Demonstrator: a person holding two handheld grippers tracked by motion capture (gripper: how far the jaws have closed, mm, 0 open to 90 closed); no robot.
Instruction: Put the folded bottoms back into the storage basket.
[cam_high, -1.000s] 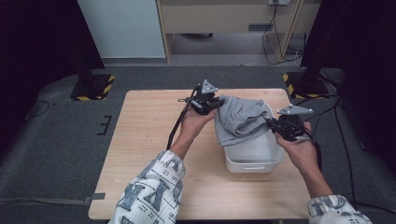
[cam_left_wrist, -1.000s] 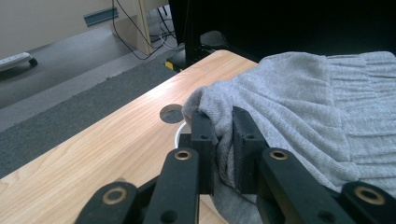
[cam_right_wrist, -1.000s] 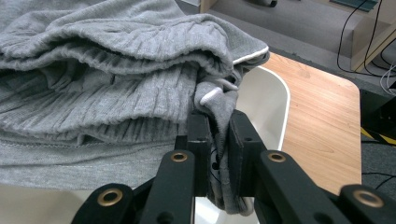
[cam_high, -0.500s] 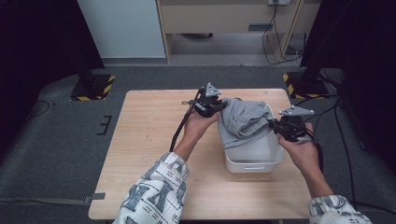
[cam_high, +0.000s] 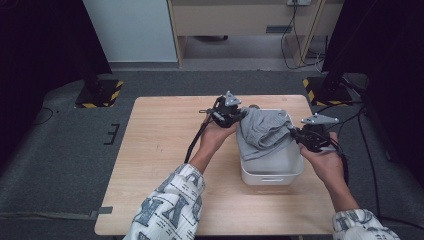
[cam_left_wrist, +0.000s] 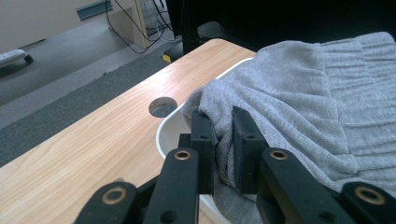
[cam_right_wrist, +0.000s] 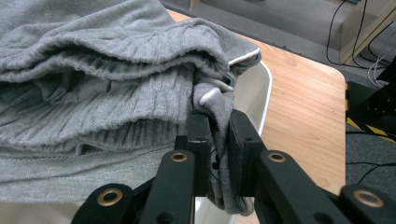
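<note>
Both claws, left (cam_high: 239, 114) and right (cam_high: 295, 135), pinch the cloth (cam_high: 262, 131) over the tub (cam_high: 272, 170), likely to drop it in.

You are working in a lab-like recording space: a bare wooden table (cam_high: 165, 150) stands on grey carpet (cam_high: 60, 145), flanked by black stands with hazard-striped bases (cam_high: 97, 94), dark curtains (cam_high: 40, 45), and loose cables (cam_high: 295, 45) along the wall.

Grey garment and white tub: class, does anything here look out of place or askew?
Slightly. The grey garment lies bunched across the white tub, overhanging its rim rather than inside, pinched by the left claw and right claw. Nothing spilled or damaged.
</note>
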